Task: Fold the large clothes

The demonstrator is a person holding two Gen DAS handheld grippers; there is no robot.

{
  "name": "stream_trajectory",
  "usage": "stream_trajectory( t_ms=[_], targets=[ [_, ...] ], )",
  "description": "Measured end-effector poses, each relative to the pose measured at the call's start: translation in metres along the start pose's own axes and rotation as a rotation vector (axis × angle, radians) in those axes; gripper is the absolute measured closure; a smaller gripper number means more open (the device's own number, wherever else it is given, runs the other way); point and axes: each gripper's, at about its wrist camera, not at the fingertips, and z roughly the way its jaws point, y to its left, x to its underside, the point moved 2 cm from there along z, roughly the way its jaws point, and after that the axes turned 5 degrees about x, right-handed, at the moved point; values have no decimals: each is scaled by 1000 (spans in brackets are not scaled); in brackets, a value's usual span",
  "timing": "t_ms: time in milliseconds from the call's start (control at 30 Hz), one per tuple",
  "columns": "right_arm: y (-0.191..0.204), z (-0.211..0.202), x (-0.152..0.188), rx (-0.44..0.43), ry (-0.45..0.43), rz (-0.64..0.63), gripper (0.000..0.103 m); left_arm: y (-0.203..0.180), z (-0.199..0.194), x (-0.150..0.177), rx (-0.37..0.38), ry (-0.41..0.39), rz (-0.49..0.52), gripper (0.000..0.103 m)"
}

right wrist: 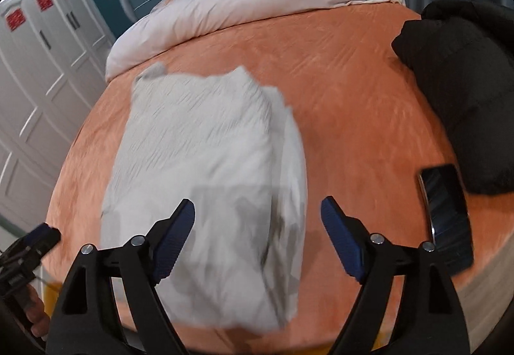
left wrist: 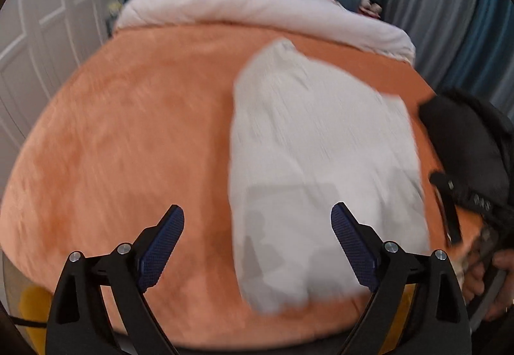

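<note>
On the orange bedspread [right wrist: 353, 91], well short of the black garment [right wrist: 465, 91], the white garment [right wrist: 205, 162] appears, through blur, already folded compactly, with left gripper [left wrist: 257, 245] and right gripper [right wrist: 257, 239] held open, empty, above it.

A: Support surface noted: a bed [right wrist: 353, 91] covered by an orange fleece sheet.

B: Items recorded directly on it: a folded white garment [right wrist: 205, 162] near the foot, a rolled pale pink duvet [right wrist: 257, 4] at the head, a black garment [right wrist: 459, 91] at the right edge, and a dark phone [right wrist: 446, 213] just beside it.
</note>
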Motion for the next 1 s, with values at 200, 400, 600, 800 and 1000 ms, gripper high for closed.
stream_trajectory(
  t_ms=[200, 400, 600, 800, 1000],
  targets=[
    [5, 51, -15, -15, 62, 57, 25, 5, 60, -33, -29, 12, -37, 12],
    [-2, 84, -14, -37, 107, 76, 8, 5, 103, -35, -6, 79, -45, 12],
    [-26, 113, 1, -193, 178, 205, 5, 6, 119, -35, 9, 63, -37, 5],
    [-33, 134, 6, -302, 217, 253, 5, 15, 138, -35, 81, 79, -110, 5],
    [-32, 146, 9, -385, 233, 275, 5, 32, 164, -31, 239, 134, -249, 5]
  ],
)
